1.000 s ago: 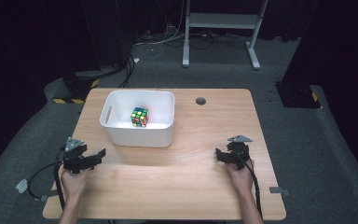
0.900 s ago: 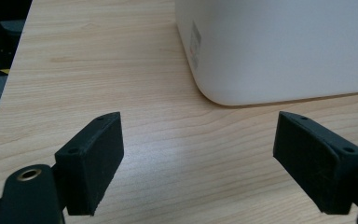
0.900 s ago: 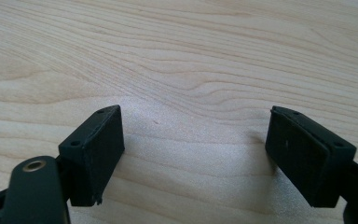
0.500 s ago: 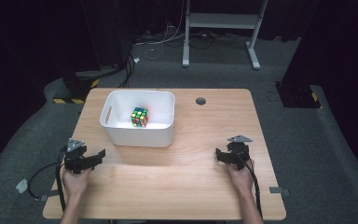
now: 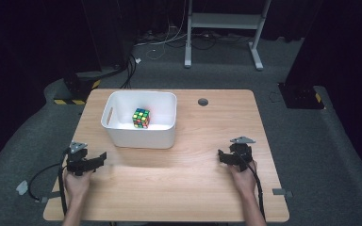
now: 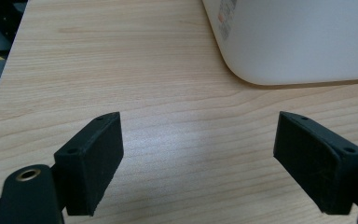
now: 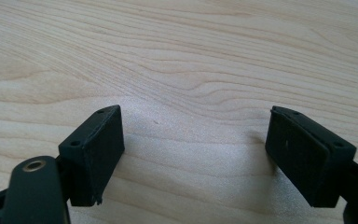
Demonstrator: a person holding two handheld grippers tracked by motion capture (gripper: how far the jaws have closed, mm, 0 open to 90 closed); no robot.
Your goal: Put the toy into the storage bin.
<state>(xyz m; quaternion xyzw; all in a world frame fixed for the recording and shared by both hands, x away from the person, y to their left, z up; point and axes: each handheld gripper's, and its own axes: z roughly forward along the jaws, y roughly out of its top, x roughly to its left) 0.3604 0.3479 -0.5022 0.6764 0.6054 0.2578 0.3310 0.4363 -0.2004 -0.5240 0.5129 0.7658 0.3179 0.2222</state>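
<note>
High view shows a multicoloured cube (image 5: 141,117) in a white bin (image 5: 141,136); each hand-held gripper released, empty.

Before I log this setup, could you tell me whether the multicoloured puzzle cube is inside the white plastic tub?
Inside: the multicoloured puzzle cube sits within the white plastic tub.

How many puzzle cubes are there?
1. The puzzle cube sits inside the white bin on the table. The bin walls could hide another.
</note>
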